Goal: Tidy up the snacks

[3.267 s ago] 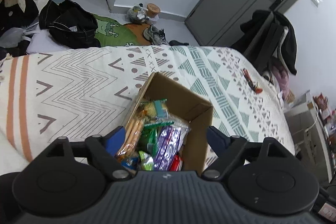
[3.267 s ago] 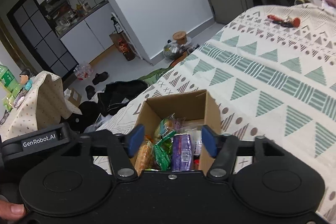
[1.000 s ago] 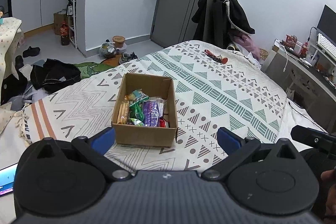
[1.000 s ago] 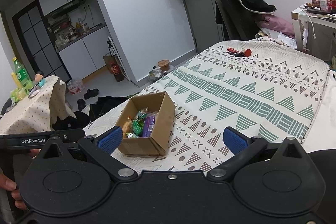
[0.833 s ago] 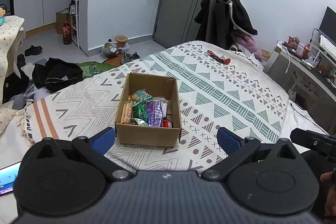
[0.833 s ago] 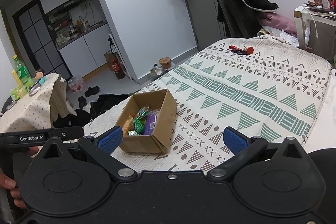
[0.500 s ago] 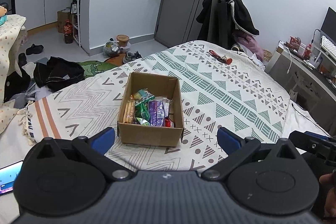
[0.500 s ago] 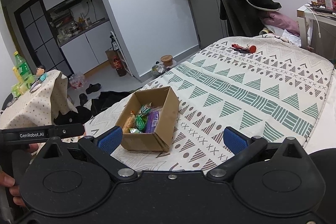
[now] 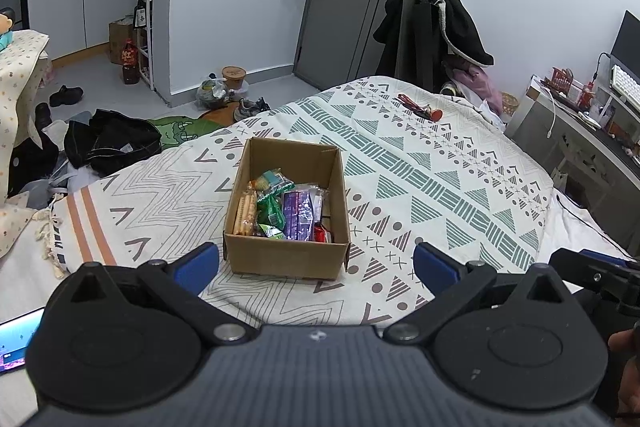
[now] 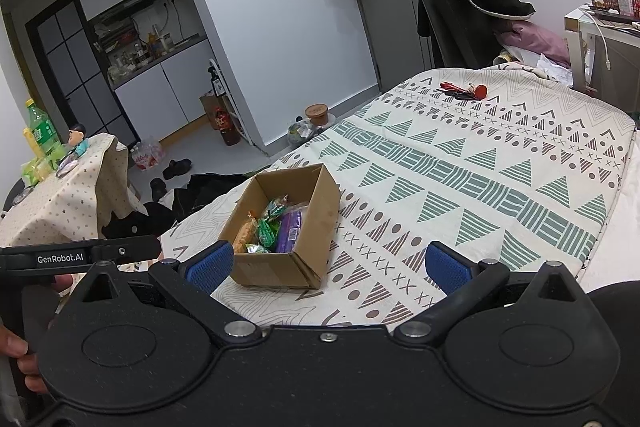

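Open brown cardboard box packed with bright foil snack packets, parked mid-bed on zigzag-patterned cream bedspread. Seen close up seconds ago, now well apart from both tools. Left tongs and right tongs spread wide, holding nothing. No loose snacks visible on bed; packing likely finished. Red-handled item near far edge.

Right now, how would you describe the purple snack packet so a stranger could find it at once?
On the patterned bedspread stands an open brown cardboard box. Inside, right of the green wrappers, lies the shiny purple snack packet, the only purple item there.
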{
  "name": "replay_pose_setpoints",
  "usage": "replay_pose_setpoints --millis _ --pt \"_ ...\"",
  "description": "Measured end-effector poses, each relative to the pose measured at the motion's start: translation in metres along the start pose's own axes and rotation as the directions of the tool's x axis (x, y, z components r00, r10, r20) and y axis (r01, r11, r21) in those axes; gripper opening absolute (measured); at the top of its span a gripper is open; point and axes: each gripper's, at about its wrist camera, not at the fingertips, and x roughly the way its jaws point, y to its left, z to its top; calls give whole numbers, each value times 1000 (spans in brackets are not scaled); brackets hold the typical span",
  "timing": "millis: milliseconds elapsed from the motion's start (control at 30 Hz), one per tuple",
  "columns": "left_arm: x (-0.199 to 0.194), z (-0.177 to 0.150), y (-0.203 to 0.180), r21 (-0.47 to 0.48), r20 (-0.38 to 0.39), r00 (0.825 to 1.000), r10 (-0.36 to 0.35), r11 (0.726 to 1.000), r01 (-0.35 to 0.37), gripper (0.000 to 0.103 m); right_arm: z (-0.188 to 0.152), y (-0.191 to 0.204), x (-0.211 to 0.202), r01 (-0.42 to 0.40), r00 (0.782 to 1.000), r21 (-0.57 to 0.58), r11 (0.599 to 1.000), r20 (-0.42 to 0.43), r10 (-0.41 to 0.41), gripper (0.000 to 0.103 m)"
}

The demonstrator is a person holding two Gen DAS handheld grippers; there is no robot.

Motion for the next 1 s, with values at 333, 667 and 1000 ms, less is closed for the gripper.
replay_pose_setpoints --millis 333,667,1000 --pt "0 0 0 1 1 1000 0 1000 0 103 0 0 0 0 1000 1 1000 0 0 103" --pt "-1 0 0 2 -1 1000 1 1000 -1 103 -1 1 0 -2 1000 -3 1000 -2 2 103" --pt "-2 0 1 2 -4 1000 1 1000 -1 103 -2 3 0 -3 1000 -4 1000 -2 3 103"
